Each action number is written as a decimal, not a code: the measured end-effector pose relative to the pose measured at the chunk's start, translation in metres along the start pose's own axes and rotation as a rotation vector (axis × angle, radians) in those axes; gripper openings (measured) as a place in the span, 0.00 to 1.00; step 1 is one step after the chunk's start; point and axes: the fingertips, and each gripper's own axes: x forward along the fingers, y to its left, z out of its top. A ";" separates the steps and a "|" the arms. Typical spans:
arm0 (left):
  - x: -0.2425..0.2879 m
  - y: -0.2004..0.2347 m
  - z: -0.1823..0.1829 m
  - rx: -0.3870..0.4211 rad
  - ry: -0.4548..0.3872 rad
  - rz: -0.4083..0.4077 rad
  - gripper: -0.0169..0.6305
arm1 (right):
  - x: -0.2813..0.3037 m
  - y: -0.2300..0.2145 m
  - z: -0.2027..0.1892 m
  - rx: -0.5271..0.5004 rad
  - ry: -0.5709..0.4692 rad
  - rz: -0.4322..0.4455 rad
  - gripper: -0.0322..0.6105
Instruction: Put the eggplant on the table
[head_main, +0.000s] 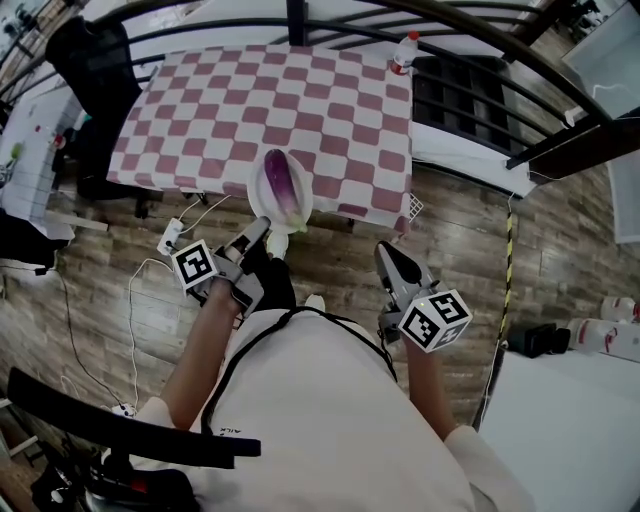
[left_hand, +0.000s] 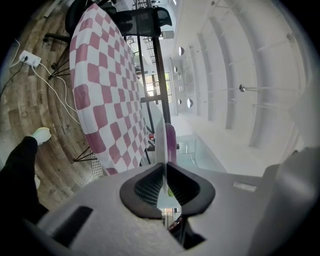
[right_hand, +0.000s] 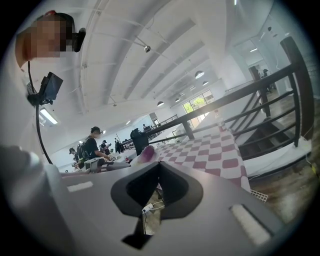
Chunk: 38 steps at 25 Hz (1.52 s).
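Note:
A purple eggplant (head_main: 283, 185) lies on a white plate (head_main: 256, 195) held at the near edge of the table (head_main: 300, 100), which has a pink-and-white checked cloth. My left gripper (head_main: 262, 228) is shut on the plate's near rim. In the left gripper view the plate (left_hand: 161, 145) shows edge-on between the jaws, with the eggplant (left_hand: 171, 142) just behind it. My right gripper (head_main: 383, 250) hangs over the floor to the right of the plate, shut and empty. Past its tips (right_hand: 159, 167) the eggplant (right_hand: 145, 154) and the table (right_hand: 215, 150) show.
A small bottle (head_main: 404, 52) stands at the table's far right corner. A black chair (head_main: 90, 70) sits at the table's left. A white power strip (head_main: 171, 235) and cables lie on the wooden floor. Dark railings (head_main: 480, 60) run behind and to the right.

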 end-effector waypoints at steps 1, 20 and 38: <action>0.003 0.002 0.004 -0.001 0.006 0.003 0.07 | 0.005 -0.001 0.001 0.003 -0.002 -0.005 0.06; 0.119 0.024 0.144 0.030 0.197 -0.006 0.07 | 0.160 -0.035 0.067 0.032 -0.031 -0.094 0.06; 0.220 0.079 0.231 0.030 0.454 0.015 0.07 | 0.273 -0.062 0.088 0.088 -0.030 -0.234 0.06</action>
